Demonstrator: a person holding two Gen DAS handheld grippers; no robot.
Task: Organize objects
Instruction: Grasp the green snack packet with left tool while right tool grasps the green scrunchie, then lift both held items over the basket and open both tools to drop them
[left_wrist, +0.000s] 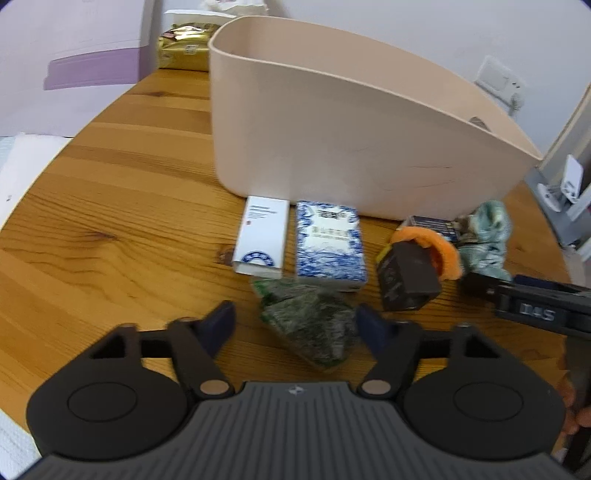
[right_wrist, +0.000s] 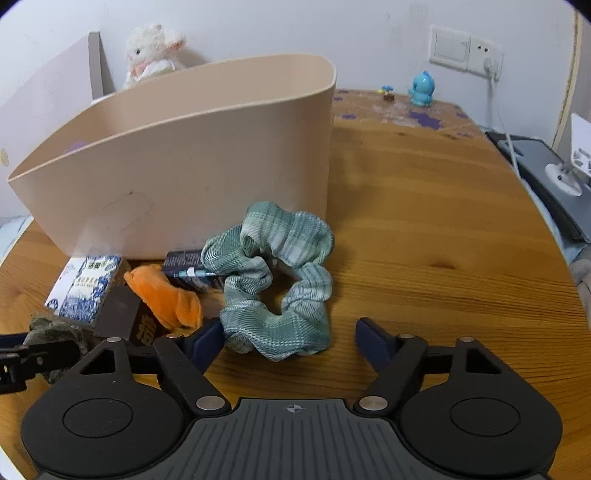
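A beige bin (left_wrist: 332, 140) stands on the wooden table (left_wrist: 110, 229); it also shows in the right wrist view (right_wrist: 184, 162). In front of it lie a white box (left_wrist: 263, 236), a blue patterned box (left_wrist: 328, 245), a dark green fuzzy scrunchie (left_wrist: 310, 321), a dark brown box (left_wrist: 406, 282), an orange plush piece (left_wrist: 443, 251) and a green plaid scrunchie (right_wrist: 280, 280). My left gripper (left_wrist: 295, 321) is open with the dark scrunchie between its fingers. My right gripper (right_wrist: 290, 338) is open around the near edge of the plaid scrunchie.
A gold packet (left_wrist: 184, 46) lies behind the bin. A white plush lamb (right_wrist: 153, 51) sits at the back. A blue toy figure (right_wrist: 421, 90) stands by the wall socket (right_wrist: 465, 51). A dark navy box (right_wrist: 192, 271) lies under the plaid scrunchie's left side.
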